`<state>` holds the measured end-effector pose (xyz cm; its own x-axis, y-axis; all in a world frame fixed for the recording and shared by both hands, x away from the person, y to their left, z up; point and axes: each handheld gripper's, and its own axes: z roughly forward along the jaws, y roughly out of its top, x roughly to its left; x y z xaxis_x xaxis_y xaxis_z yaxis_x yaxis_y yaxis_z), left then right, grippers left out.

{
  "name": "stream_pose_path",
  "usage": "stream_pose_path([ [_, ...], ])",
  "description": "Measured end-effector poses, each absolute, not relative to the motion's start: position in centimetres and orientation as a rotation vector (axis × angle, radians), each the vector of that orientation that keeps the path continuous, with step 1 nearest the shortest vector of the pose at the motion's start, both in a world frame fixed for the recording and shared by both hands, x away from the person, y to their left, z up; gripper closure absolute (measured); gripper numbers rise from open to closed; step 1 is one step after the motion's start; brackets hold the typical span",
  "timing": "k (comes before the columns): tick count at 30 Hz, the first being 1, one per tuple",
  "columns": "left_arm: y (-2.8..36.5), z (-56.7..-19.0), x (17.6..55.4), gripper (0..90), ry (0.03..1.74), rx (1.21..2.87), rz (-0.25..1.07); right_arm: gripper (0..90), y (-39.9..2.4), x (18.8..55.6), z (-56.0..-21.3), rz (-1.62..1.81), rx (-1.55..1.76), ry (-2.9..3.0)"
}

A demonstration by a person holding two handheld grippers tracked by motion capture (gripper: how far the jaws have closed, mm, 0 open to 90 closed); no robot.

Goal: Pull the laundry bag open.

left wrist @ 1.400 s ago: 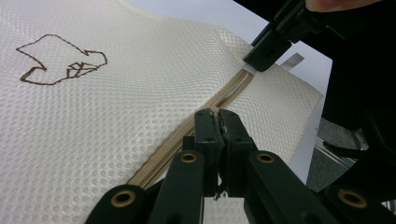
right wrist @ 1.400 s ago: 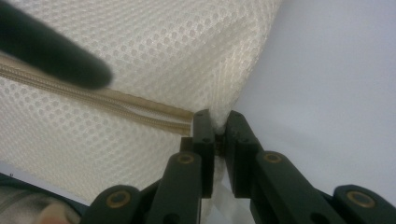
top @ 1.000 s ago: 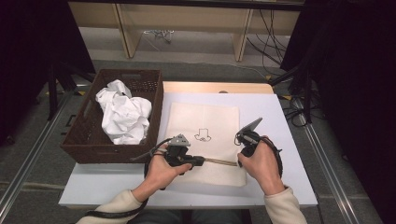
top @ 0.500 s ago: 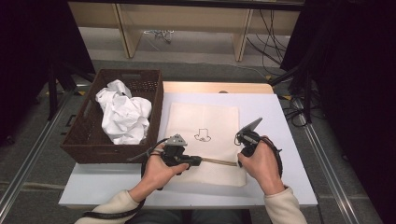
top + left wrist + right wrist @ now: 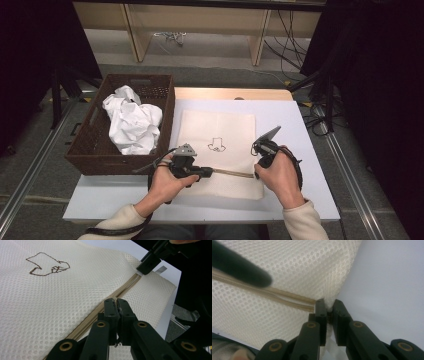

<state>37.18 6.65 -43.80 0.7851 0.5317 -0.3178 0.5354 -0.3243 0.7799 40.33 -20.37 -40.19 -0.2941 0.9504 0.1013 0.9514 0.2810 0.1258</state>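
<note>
From the high view, a cream mesh bag (image 5: 220,150) lies flat on the white tabletop (image 5: 295,125), reaching from the middle towards the near edge, with a small brown outline drawing (image 5: 217,145) on its upper face. A beige zipper (image 5: 234,173) runs across the bag close to its near edge. The left gripper (image 5: 209,172) sits at the left end of that zipper and the right gripper (image 5: 257,174) at the bag's near right corner. A brown wicker basket (image 5: 90,145) holding crumpled white cloth (image 5: 131,120) stands at the tabletop's left edge, partly overhanging it.

In the left gripper view, the left gripper's (image 5: 117,302) jaws are pressed together right on the zipper (image 5: 125,288) line, clamped on the zipper; the pull itself is hidden between them. The right gripper (image 5: 146,265) shows farther along, at the zipper's other end.

In the right gripper view, the right gripper (image 5: 328,305) is clenched on the mesh bag's (image 5: 287,262) corner, a fold of fabric pinched between the jaws just past the end of the zipper (image 5: 277,297). Bare tabletop (image 5: 392,285) lies beside it.
</note>
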Motion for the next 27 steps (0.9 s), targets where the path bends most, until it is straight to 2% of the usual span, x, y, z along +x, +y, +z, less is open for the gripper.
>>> stream_pose_path([
  [11, 6.95, -43.79, 37.13, 86.9, 0.818, 1.972, -0.008, 84.7, -20.79, 40.59, -40.45, -0.299, -1.787, -2.537],
  [12, 7.10, -43.81, 37.18, 86.9, 0.806, 1.985, -0.004, 84.7, -20.35, 40.34, -40.23, -0.251, -1.866, -2.505],
  [27, 7.63, -43.69, 37.14, 86.9, 0.818, 1.976, 0.000, 84.7, -20.35, 40.35, -40.19, -0.250, -1.868, -2.505],
])
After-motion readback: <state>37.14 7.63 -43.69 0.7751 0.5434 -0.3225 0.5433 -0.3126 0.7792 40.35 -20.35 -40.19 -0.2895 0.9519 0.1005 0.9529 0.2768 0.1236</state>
